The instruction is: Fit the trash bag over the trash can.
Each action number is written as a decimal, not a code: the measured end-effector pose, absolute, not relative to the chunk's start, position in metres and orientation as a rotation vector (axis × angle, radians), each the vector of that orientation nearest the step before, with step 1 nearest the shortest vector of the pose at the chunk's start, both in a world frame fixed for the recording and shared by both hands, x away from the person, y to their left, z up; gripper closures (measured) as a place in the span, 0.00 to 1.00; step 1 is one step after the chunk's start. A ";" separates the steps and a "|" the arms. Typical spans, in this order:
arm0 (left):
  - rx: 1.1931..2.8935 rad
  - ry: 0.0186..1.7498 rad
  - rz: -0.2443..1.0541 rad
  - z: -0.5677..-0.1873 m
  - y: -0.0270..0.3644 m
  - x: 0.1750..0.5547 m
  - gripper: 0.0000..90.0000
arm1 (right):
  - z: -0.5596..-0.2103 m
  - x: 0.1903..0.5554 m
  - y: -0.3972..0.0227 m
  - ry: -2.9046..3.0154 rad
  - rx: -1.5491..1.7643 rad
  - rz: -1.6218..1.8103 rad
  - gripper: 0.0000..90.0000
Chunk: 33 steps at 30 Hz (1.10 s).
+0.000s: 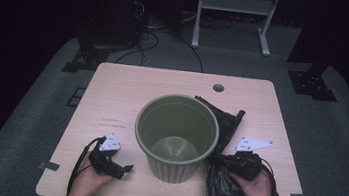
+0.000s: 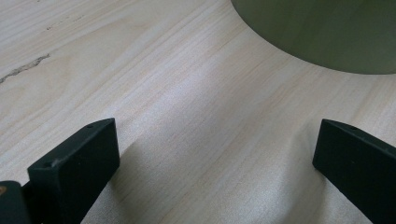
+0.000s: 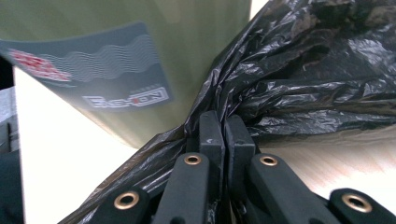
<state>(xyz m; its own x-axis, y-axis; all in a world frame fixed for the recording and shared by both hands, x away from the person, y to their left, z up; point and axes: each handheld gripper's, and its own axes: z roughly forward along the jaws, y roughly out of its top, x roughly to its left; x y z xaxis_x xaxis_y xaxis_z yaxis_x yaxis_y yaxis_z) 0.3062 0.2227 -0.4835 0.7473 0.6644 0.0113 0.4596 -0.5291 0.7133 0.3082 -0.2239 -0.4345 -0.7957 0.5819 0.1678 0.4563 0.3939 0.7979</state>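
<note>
Black bag (image 3: 299,88): thin, glossy, crumpled, bunched beside olive bin (image 1: 176,134) on tabletop (image 1: 112,95). Right tongs (image 3: 225,133) pinch bag fold. Left tongs (image 2: 210,158) wide, empty.

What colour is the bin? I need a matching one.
Olive green, the bin shows best in the high view.

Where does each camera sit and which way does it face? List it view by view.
High view: above the person's side, facing forward and down on the table; both hands, left gripper, right gripper.
Left gripper view: low, along open jaws at bare wood and the green bin.
Right gripper view: along jaws shut on the black bag, beside the bin's label.
Shared: the bin shows in all three.
</note>
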 end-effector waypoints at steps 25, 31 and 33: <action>2.227 0.838 0.367 -0.483 0.223 0.306 0.00 | -0.362 0.281 -0.238 2.560 0.634 1.557 0.97; 2.227 0.838 0.367 -0.483 0.223 0.306 0.00 | -0.344 0.275 -0.240 2.584 0.552 1.609 0.97; 2.227 0.838 0.367 -0.483 0.223 0.306 0.00 | -0.338 0.274 -0.240 2.592 0.526 1.620 0.97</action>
<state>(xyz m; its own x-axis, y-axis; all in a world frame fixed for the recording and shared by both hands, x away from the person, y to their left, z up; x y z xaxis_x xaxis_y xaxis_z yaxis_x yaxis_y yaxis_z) 0.3063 0.2228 -0.4834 0.7486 0.6629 0.0127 0.4586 -0.5315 0.7122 0.2740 -0.2397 -0.3383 -0.9417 0.3043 0.1437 0.2624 0.3968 0.8796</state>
